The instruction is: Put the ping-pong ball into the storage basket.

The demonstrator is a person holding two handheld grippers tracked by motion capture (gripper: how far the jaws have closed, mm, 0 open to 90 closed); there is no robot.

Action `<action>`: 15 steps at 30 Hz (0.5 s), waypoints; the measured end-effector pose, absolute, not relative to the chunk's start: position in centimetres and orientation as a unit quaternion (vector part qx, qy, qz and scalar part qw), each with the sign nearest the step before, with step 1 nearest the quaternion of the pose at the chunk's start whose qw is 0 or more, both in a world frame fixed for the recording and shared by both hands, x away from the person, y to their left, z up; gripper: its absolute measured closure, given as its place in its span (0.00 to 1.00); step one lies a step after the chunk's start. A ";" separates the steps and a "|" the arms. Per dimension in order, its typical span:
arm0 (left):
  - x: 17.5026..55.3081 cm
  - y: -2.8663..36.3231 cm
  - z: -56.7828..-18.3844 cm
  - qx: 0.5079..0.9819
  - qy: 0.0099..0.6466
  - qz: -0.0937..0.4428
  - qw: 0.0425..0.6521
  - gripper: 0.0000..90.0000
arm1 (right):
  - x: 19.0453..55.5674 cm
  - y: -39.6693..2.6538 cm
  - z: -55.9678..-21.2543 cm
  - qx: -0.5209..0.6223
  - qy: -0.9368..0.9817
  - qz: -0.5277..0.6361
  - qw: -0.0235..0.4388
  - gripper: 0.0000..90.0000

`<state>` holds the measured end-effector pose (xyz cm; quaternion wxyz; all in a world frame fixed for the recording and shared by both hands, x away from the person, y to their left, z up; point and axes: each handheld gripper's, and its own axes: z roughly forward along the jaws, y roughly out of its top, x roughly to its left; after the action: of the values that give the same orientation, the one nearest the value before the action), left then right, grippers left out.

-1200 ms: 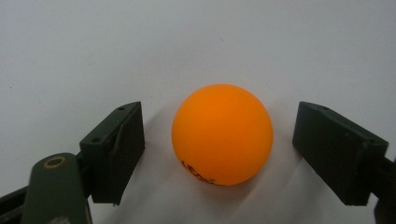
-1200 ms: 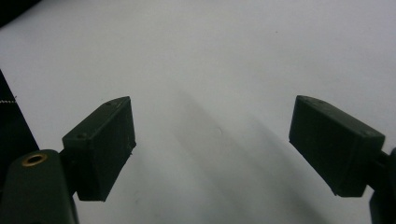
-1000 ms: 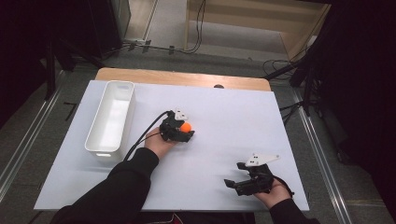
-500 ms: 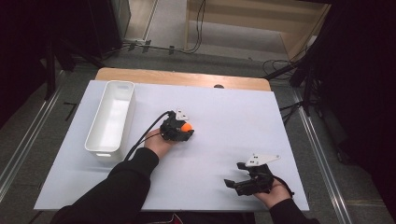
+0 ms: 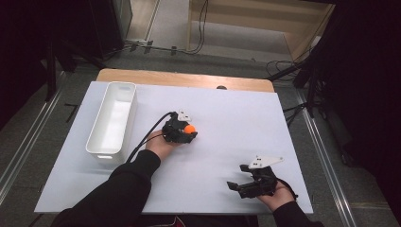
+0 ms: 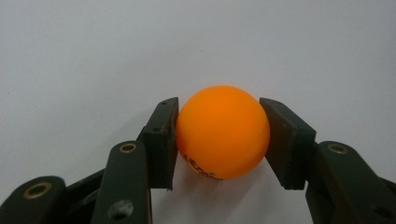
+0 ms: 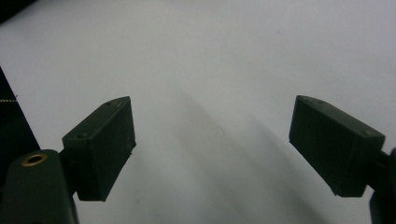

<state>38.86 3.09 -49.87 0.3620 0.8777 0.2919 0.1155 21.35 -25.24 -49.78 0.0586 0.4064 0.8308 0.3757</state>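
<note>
An orange ball (image 5: 189, 128) lies on the white table top (image 5: 227, 118) near its middle. My left gripper (image 5: 188, 132) is shut on the ball. In the left gripper view both pads press the sides of the ball (image 6: 223, 132), which bears small dark print low down; the left gripper (image 6: 218, 100) rests low over the table. My right gripper (image 5: 236, 176) sits at the front right of the table, held in a hand, and points left. In the right gripper view the right gripper (image 7: 211, 112) stands open over bare white surface with nothing between its jaws.
A long white bin (image 5: 113, 118) stands at the table's left, with nothing visible inside it. A wooden strip (image 5: 184, 78) runs along the table's far edge. A black cable (image 5: 146, 137) trails from the left gripper toward the sleeve. Dark stands and cables lie on the floor beyond.
</note>
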 end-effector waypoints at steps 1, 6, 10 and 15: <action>38.8 3.1 -49.8 0.877 0.293 0.114 0.364 0.56 | 21.3 -25.2 -49.8 0.406 0.831 0.376 0.059 0.15; 38.5 3.2 -49.3 0.878 0.289 0.110 0.365 0.56 | 21.3 -25.2 -49.8 0.407 0.831 0.376 0.059 0.15; 38.3 3.3 -48.9 0.879 0.287 0.105 0.367 0.56 | 21.3 -25.2 -49.8 0.407 0.831 0.375 0.059 0.15; 38.0 3.4 -48.4 0.880 0.284 0.100 0.367 0.56 | 21.3 -25.3 -49.7 0.409 0.829 0.376 0.060 0.15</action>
<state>38.02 3.38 -48.45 0.3669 0.8801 0.2844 0.0998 21.31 -25.28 -49.72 0.0599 0.4088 0.8293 0.3762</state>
